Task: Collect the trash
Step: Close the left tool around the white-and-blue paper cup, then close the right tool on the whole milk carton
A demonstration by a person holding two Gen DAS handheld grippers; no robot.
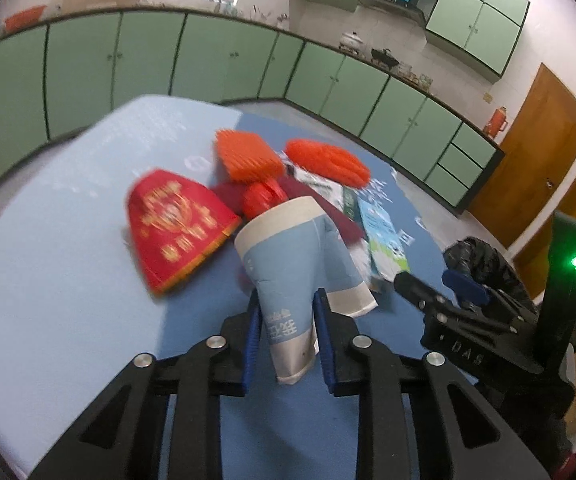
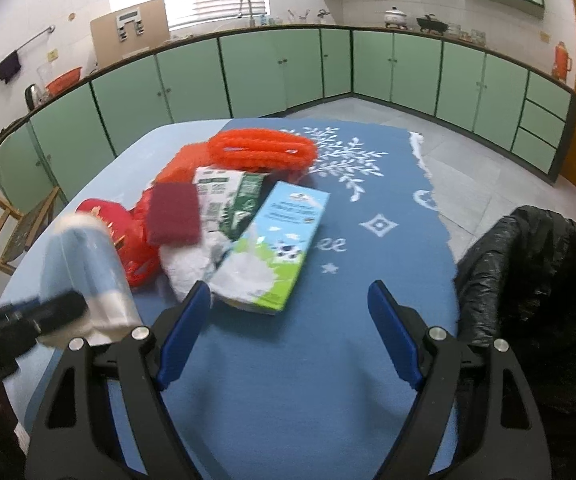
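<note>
Nearest the left wrist camera, the left claw (image 1: 286, 336) is clenched on a crushed blue-and-white paper cup (image 1: 296, 264); both blue pads press the cup's narrow lower body, and its long axis runs up and away from the claw, with the wide rim tipped toward the pile beyond. The cup looks clear of the blue surface (image 1: 68, 280), so I judge the grasp made and the carry to the bin the step in hand. The right claw (image 2: 288, 300) hangs released, its jaws wide with nothing between them, over bare cloth. Just beyond its left pad lies a milk carton (image 2: 276, 248), long axis running away and slightly right, touching a white crumpled wrapper (image 2: 186, 268). Behind these sit a green-and-white carton (image 2: 228, 192), a dark red pad (image 2: 174, 214), a red crumpled bag (image 2: 140, 256) and a red-and-gold packet (image 1: 176, 228), with orange bristled pieces (image 2: 264, 150) farthest back. The relation that matters is that the black-bagged bin (image 2: 536, 300) stands off the surface's right edge, beside the right claw and well apart from the left, so the held cup lies on the far side of the right claw from the bin. The left hand probably has to cross rightward past the other claw to drop the cup, while the right is better placed for the milk carton.
</note>
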